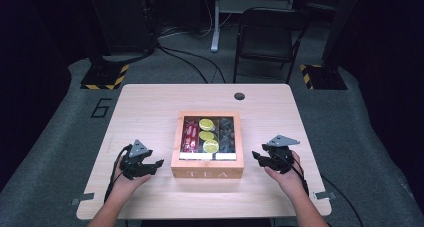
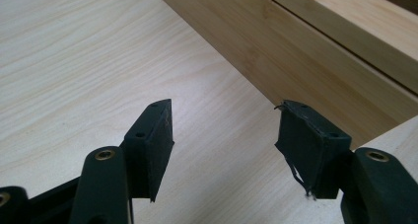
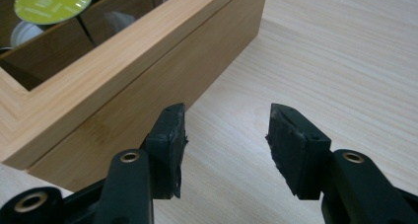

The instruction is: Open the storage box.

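A wooden tea box [image 1: 207, 171] marked TEA stands at the middle of the table, with a framed window lid. Through the lid I see red packets [image 1: 190, 133], green-topped capsules [image 1: 206, 135] and dark items [image 1: 226, 132]. My left gripper [image 1: 159, 164] rests on the table just left of the box, open and empty. My right gripper [image 1: 255, 156] sits just right of the box, open and empty. In the left gripper view its jaws [image 2: 224, 130] frame bare tabletop with the box wall [image 2: 296, 61] beyond. In the right gripper view the jaws [image 3: 226, 130] stand beside the box side [image 3: 148, 86], and a green capsule [image 3: 52, 2] shows inside.
The light wooden table [image 1: 150, 107] has a round cable hole [image 1: 239, 96] at its far edge. A black folding chair [image 1: 267, 37] stands behind the table on grey floor, with cables and stand bases nearby.
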A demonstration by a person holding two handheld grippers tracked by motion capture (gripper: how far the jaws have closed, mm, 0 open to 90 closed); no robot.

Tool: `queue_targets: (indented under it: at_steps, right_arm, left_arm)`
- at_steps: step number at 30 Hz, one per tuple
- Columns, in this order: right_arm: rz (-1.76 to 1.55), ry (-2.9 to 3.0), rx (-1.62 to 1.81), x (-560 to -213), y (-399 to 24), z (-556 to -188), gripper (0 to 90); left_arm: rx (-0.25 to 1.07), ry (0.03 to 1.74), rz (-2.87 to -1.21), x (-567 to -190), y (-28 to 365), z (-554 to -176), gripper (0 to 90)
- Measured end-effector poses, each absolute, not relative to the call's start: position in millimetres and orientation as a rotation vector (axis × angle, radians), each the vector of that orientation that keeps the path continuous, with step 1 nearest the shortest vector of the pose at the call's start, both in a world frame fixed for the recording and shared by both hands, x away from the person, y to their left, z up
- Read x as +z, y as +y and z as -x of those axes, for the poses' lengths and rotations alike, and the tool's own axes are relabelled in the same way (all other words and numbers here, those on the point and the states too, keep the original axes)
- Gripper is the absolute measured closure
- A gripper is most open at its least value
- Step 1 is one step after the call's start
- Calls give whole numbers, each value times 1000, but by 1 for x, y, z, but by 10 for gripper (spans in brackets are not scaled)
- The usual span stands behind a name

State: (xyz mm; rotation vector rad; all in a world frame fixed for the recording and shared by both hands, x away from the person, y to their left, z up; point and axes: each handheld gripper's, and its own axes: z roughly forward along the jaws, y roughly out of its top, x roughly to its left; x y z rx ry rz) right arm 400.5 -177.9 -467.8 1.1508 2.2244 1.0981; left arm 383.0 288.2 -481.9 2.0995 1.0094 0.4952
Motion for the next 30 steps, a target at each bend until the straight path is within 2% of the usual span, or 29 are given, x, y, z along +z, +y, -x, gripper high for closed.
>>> queue_targets:
  at_steps: [30]
  right_arm:
    - [-983,2245,1204,-444,-160,-372,481]
  left_arm:
    - [418,984,-1990,-460,283,-374,386]
